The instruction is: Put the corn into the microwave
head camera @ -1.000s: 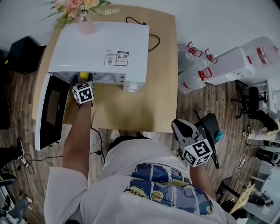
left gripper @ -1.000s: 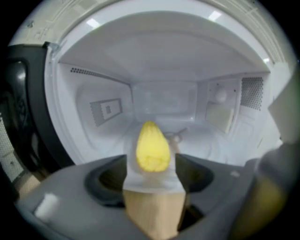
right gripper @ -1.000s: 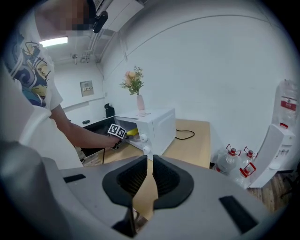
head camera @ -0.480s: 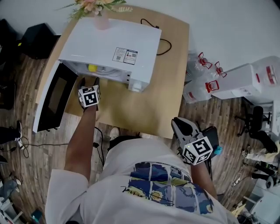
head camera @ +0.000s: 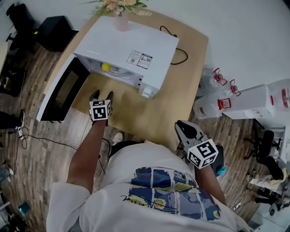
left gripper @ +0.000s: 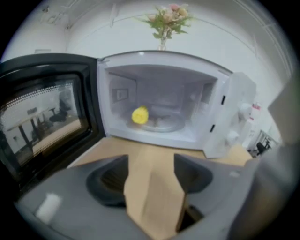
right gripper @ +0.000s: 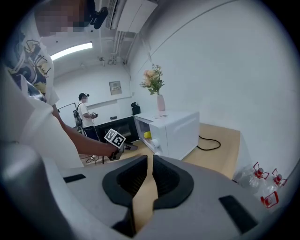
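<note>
The yellow corn lies inside the white microwave, whose door swings open to the left. In the left gripper view the corn rests on the glass turntable. My left gripper hovers over the wooden table just in front of the cavity, apart from the corn. Its jaws stand open with nothing between them. My right gripper hangs off the table's near edge, shut and empty. From there the microwave and the left gripper show ahead.
A vase of flowers stands behind the microwave, and a black power cord loops on the table at right. Water jugs sit on the floor right of the table. Another person stands far back in the room.
My left gripper has drawn back out of the microwave cavity toward me, leaving the corn inside. The right gripper has stayed put.
</note>
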Demonstrator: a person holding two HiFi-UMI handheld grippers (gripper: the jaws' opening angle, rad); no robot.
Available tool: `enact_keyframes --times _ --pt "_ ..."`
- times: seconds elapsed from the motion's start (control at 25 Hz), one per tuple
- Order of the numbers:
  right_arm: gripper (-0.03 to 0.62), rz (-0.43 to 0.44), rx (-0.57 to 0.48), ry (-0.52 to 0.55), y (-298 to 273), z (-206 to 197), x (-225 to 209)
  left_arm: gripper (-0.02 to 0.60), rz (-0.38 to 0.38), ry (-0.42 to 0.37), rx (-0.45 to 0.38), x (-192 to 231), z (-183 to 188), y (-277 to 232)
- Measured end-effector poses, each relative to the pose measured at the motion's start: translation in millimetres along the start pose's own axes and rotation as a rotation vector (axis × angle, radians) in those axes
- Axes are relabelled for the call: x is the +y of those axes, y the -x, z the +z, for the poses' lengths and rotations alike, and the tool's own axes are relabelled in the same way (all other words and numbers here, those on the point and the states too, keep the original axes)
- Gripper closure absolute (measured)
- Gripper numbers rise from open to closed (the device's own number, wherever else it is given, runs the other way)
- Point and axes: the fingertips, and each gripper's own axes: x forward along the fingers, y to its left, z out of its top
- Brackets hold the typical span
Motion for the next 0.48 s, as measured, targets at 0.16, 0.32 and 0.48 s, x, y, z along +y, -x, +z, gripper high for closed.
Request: enact_keyframes --times 0.16,0.32,0.48 --pt "0.559 0.053 0.006 0.022 -10 4 5 0.296 -0.068 0.02 0.006 -21 -11 22" --pt "0.559 0.095 0.008 0.033 -19 7 11 0.321 -0.138 0.033 0.021 -40 -22 45" --pt "0.56 0.12 0.006 0.035 -27 9 15 0.396 -0.168 0.037 0.027 -51 -28 69"
